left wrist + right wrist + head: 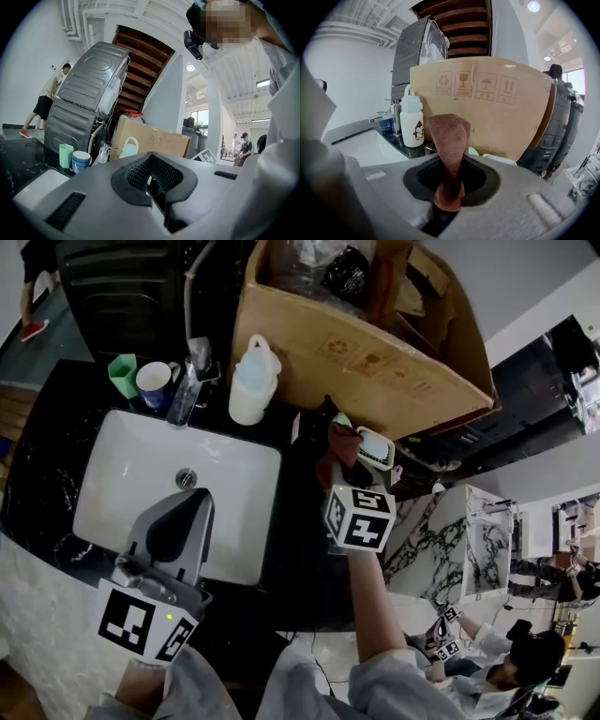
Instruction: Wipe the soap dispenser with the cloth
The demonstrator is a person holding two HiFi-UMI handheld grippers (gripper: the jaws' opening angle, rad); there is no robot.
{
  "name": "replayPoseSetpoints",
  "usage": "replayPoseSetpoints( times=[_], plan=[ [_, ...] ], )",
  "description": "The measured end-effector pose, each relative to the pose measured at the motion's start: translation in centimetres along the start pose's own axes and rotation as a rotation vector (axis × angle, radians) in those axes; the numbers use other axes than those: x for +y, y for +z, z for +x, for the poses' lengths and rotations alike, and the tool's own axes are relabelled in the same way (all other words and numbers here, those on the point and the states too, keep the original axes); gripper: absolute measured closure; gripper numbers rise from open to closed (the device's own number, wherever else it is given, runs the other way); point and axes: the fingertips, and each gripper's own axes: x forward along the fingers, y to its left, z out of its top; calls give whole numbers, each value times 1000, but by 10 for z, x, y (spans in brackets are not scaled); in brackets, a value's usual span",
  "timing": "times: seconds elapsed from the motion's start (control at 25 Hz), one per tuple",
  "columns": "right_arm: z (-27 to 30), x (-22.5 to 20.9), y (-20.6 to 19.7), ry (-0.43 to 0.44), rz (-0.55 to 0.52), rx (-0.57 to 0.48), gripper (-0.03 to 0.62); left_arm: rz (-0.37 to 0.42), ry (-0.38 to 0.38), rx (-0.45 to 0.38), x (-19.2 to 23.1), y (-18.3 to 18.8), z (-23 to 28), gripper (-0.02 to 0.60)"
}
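Note:
The soap dispenser (pixel 251 381) is a white pump bottle with a penguin print. It stands on the black counter behind the sink, against the cardboard box. It also shows in the right gripper view as the bottle (pixel 412 125) to the left, and in the left gripper view as the bottle (pixel 129 147) straight ahead. My right gripper (pixel 343 476) is shut on a brown cloth (pixel 337 448), right of the dispenser and apart from it. The cloth (pixel 450 136) sticks up out of the right gripper (pixel 450 180). My left gripper (pixel 190 502) hovers over the basin; its jaws (pixel 151 164) are together with nothing in them.
The white sink (pixel 112 474) sits in a black counter (pixel 300 549). The faucet (pixel 187 381), a blue-and-white mug (pixel 155 382) and a green cup (pixel 122 373) stand behind it. A large cardboard box (pixel 375 343) looms behind the dispenser. A white dish (pixel 375 448) lies by the cloth.

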Motion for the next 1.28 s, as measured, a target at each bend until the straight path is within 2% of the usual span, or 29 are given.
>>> replayPoseSetpoints(
  times=[0.12, 0.28, 0.6, 0.76, 1.28],
  plan=[
    [-21, 0, 13, -16, 34, -64, 519, -1, -22, -1, -2, 2, -2, 578],
    [-56, 5, 32, -28, 74, -165, 519, -48, -55, -12, -5, 8, -9, 578],
    [-130, 22, 51, -67, 152, -295, 519, -14, -110, -42, -12, 20, -27, 578],
    [-162, 31, 58, -76, 154, -354, 519, -24, -128, -54, -16, 20, -37, 578],
    [-235, 22, 33, -97, 148, -383, 519, 19, -169, -57, -59, 21, -52, 578]
  ],
)
